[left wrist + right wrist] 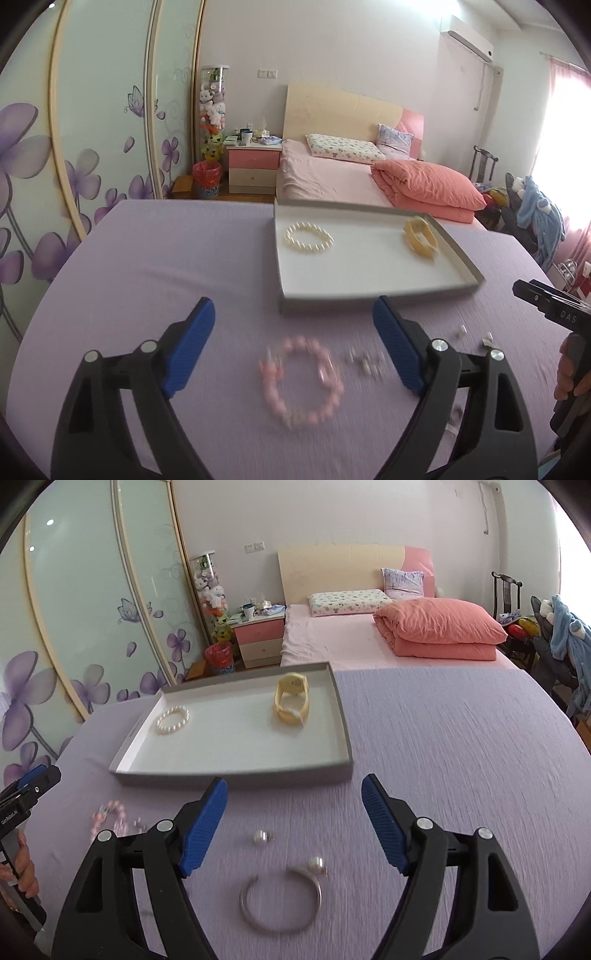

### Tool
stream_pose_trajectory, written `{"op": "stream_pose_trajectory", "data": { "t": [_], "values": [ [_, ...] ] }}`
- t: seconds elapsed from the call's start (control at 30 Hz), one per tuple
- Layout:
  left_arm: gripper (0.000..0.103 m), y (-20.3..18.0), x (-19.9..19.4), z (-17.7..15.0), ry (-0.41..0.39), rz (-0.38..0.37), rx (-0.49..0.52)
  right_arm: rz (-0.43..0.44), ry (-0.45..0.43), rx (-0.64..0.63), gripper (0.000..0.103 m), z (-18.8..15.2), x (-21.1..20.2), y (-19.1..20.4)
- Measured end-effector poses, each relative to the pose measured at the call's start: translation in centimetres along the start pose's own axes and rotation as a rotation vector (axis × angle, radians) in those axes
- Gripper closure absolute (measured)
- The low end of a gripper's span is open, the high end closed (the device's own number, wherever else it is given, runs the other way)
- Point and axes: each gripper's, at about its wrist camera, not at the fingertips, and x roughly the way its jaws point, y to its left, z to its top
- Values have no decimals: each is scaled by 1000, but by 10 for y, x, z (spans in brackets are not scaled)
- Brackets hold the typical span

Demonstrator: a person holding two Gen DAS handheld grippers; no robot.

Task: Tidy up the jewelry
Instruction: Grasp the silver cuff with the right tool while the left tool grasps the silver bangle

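Lilac tablecloth [166, 258], two views. Left gripper [293, 347] spread wide, empty; pink bead bracelet [301, 380] just below its tips at 6 o'clock. Right gripper [293, 825] likewise released, silver bangle [280, 904] at 6 o'clock. Tray [236, 775] lies at 12 o'clock.

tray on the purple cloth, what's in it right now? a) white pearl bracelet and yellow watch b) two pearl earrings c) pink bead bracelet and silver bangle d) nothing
a: the tray holds the white pearl bracelet and the yellow watch, while the pink bead bracelet, silver bangle and pearl earrings lie on the purple cloth outside it.
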Motion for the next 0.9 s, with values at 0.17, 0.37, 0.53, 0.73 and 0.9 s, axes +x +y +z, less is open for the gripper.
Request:
{"op": "stream_pose_trajectory", "data": {
  "t": [0.17,0.37,0.53,0.73,0.9],
  "values": [
    [10,-16,-27,-39,-4,-32,21,-2,33,-39,25,-37,-9,3],
    [8,-42,-40,-72,26,-84,35,5,98,-54,25,-72,-3,7],
    [7,-59,-44,-90,35,-98,80,-7,162,-69,24,-87,8,8],
    [5,-67,-41,-104,76,-133,91,-37,198,-92,24,-93,18,13],
    [5,-72,-36,-108,93,-148,103,-54,197,-120,24,-89,25,20]
  ]
}}
